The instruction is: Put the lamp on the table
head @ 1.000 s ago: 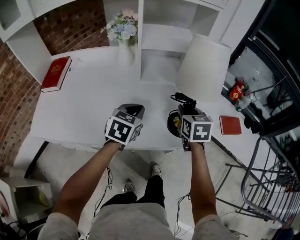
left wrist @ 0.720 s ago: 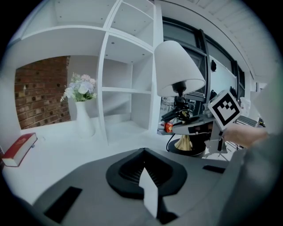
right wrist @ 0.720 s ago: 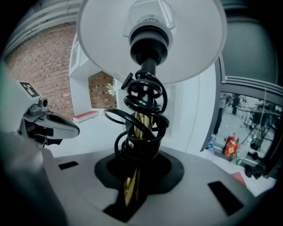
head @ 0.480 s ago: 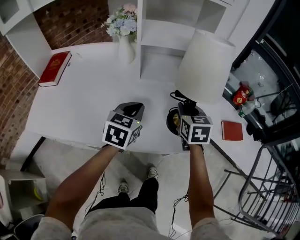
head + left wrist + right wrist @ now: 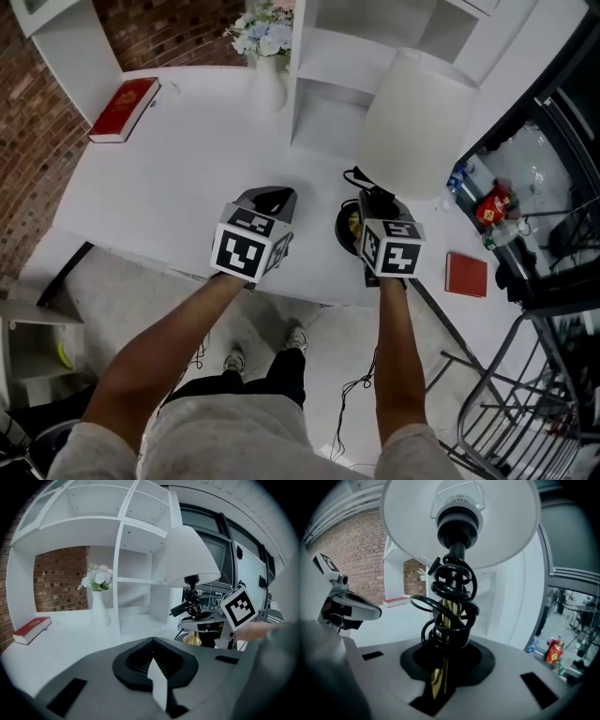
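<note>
The lamp has a white shade [image 5: 417,127], a brass stem [image 5: 446,620] wrapped in a coiled black cord [image 5: 452,606], and a dark round base [image 5: 349,230]. It stands upright over the front edge of the white table [image 5: 178,178]. My right gripper [image 5: 377,214] is shut on the stem low down, just under the cord coil. I cannot tell whether the base rests on the table. My left gripper [image 5: 272,199] hovers to the lamp's left, its jaws shut with nothing between them. In the left gripper view the shade [image 5: 190,557] is to the right.
A white shelf unit [image 5: 347,56] stands at the back, with a vase of flowers [image 5: 268,56] beside it. A red book [image 5: 124,109] lies at the far left and a small red book [image 5: 466,274] at the right end. Bottles [image 5: 495,204] and a metal rack [image 5: 525,412] stand beyond the right edge.
My right gripper has shifted a little with the lamp near the table's front edge. The left gripper has rolled slightly and stayed in place. The head view has turned.
</note>
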The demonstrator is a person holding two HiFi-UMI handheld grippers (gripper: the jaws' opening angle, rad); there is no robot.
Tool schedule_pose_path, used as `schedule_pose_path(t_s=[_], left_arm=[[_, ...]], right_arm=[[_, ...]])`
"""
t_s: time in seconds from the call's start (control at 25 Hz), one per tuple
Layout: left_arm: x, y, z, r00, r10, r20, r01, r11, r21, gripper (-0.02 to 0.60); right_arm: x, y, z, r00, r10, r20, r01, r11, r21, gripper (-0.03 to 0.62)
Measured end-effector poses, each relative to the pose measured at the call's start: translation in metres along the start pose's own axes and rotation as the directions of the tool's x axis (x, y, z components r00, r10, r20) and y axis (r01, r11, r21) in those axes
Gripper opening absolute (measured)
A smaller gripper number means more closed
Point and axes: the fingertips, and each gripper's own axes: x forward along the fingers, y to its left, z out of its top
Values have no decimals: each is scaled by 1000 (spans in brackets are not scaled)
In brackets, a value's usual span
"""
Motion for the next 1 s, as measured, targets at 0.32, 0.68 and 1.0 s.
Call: schedule_pose_path(t_s=[0.32, 0.68, 1.0], left_arm=[[8, -2, 2, 997, 75, 3, -75, 996, -41, -5], [21, -5, -1, 990, 142, -12, -142, 988, -65, -5], [28, 4, 0, 981, 193, -25, -194, 978, -77, -5]], right_arm=[[17, -5, 3, 997, 64, 39, -63, 998, -23, 69], [39, -3, 8, 989, 117, 94, -113, 992, -50, 69], [62, 5, 9, 979, 166, 115, -159, 985, -72, 69]])
